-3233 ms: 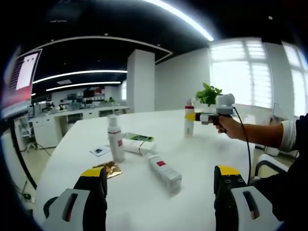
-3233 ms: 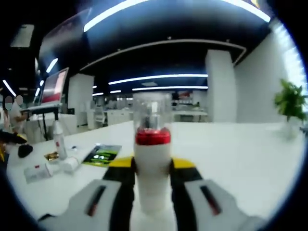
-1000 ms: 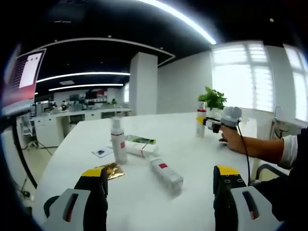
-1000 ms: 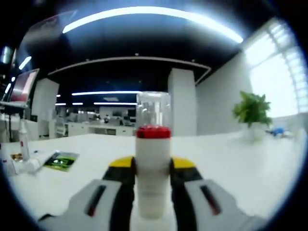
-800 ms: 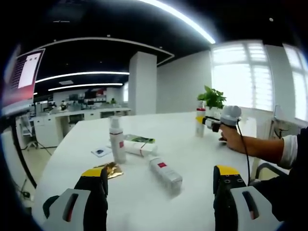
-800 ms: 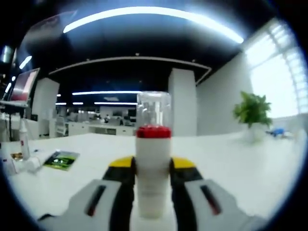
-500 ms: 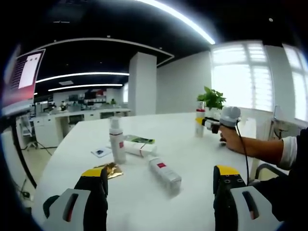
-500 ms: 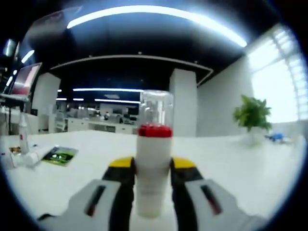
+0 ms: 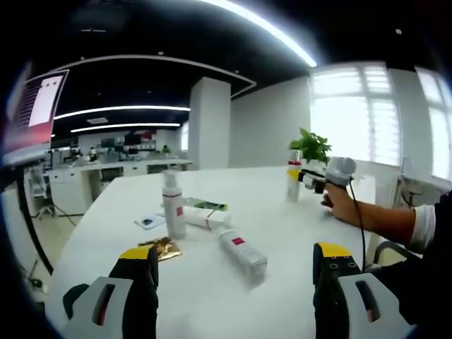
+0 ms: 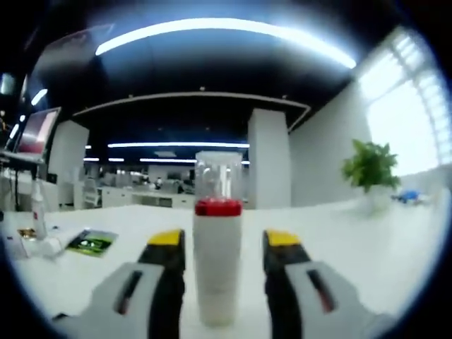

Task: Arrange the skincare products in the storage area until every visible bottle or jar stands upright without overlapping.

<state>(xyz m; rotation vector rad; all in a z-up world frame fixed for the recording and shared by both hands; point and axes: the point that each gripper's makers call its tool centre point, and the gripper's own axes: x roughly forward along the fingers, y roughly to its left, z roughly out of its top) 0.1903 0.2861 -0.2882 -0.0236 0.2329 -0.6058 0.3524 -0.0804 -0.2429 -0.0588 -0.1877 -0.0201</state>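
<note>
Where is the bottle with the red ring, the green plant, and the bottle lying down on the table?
Red-ringed bottle (image 10: 217, 272): right gripper view, on its white body.
Green plant (image 10: 369, 169): right gripper view, on its leaves.
Lying bottle (image 9: 242, 251): left gripper view, middle of its white side.

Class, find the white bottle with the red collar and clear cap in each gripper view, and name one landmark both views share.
Left gripper view: the red-collared bottle stands upright far right of centre, at the right gripper.
Right gripper view: bottle centre, between open jaws.
Shared landmark: the potted plant.

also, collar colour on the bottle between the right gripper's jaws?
Red, under a clear cap, on the white bottle; clearest in the right gripper view.
</note>
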